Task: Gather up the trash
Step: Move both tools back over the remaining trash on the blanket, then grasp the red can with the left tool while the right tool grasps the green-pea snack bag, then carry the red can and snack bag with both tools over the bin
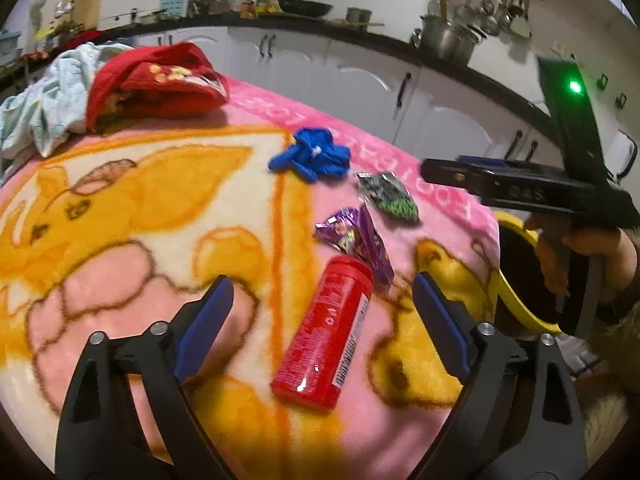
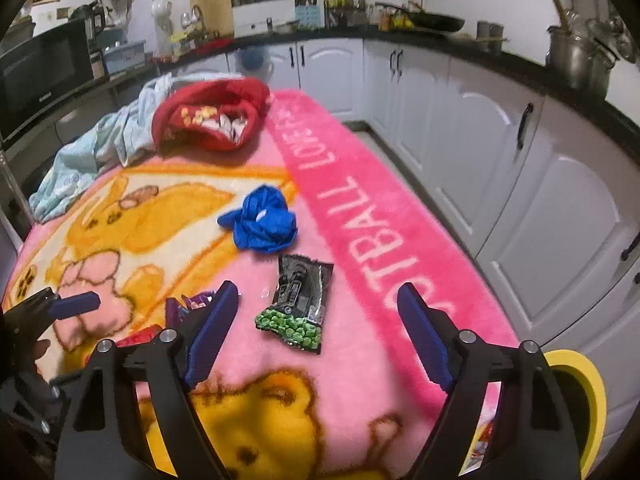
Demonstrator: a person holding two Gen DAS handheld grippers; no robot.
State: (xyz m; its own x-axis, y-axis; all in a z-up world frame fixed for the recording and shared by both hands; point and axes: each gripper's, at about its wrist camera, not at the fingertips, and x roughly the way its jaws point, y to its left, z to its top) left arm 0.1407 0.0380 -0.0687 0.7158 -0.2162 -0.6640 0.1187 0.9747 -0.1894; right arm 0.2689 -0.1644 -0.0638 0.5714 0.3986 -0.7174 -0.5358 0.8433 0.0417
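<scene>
A red tube (image 1: 324, 332) lies on the pink cartoon blanket (image 1: 120, 240), framed by the open fingers of my left gripper (image 1: 322, 284), whose pads are apart from it. Beyond it lie a purple wrapper (image 1: 356, 240), a black-and-green snack packet (image 1: 386, 198) and a crumpled blue glove (image 1: 312, 154). In the right wrist view, my right gripper (image 2: 318, 296) hangs open over the snack packet (image 2: 298, 304), not touching it. The blue glove (image 2: 262, 224) lies farther off. The purple wrapper (image 2: 192, 304) and red tube (image 2: 140, 336) are partly hidden behind the left finger.
A yellow-rimmed bin (image 1: 516, 292) stands just off the blanket's right edge, also seen as the bin (image 2: 580, 392). A red cloth bag (image 2: 212, 120) and a pale cloth (image 2: 100, 148) lie at the far end. White kitchen cabinets (image 2: 500, 168) run along the right.
</scene>
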